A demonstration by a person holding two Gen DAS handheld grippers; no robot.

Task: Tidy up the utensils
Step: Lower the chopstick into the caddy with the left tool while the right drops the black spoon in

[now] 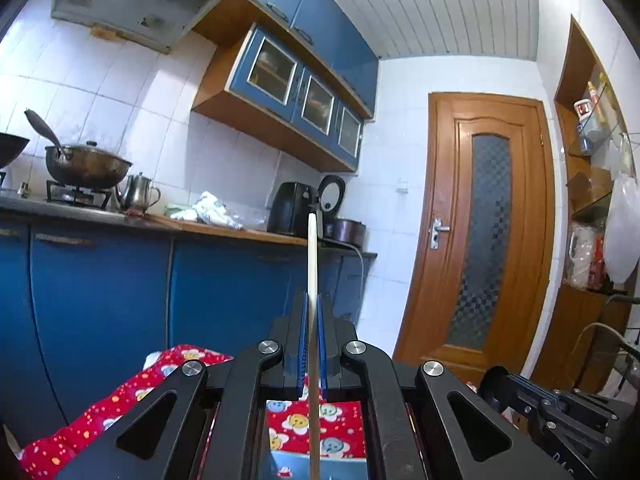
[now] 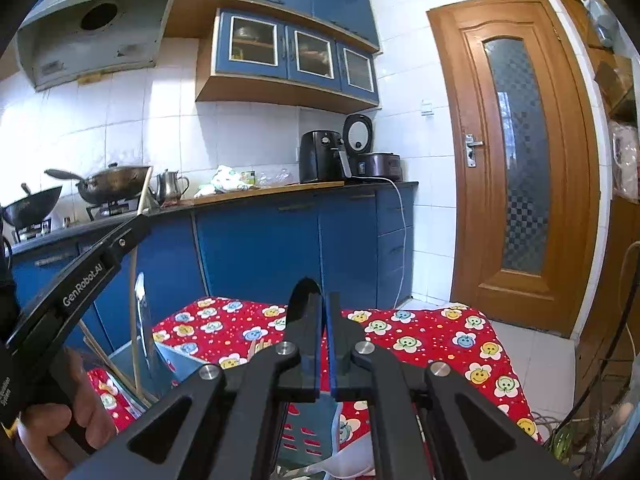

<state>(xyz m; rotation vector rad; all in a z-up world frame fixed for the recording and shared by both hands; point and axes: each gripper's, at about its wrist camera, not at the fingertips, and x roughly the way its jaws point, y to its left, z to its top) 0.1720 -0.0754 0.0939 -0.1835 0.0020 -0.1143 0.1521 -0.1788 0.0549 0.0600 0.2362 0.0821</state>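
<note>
My left gripper point(image 1: 313, 320) is clamped on a pale, thin wooden chopstick point(image 1: 312, 264), its blue pads pressed against the stick from both sides. In the left wrist view the chopstick runs straight up the middle of the frame, from the bottom edge through the jaws to a tip that stands in front of the black air fryer point(image 1: 289, 208) on the wooden countertop point(image 1: 240, 232). From the right wrist view the same gripper enters at the left of the frame as a long black arm, with a hand point(image 2: 68, 420) wrapped round its handle at the lower left, and the chopstick's end pokes out past it in front of the dark wok point(image 2: 114, 186) on the stove.

My right gripper point(image 2: 324, 312) has its jaws drawn together, the blue pads almost meeting. A dark rounded edge shows at the tip of its left finger; I cannot tell whether anything is caught between the pads.

Below both grippers lies a red cloth printed with smiling flowers point(image 2: 420, 332) over a table, filling the lower middle of the right wrist view. A blue container point(image 2: 176, 360) sits at the cloth's lower left, with thin sticks leaning out beside it. A brown wooden door with a frosted glass panel point(image 2: 516, 152) stands at the right of the frame.
</note>
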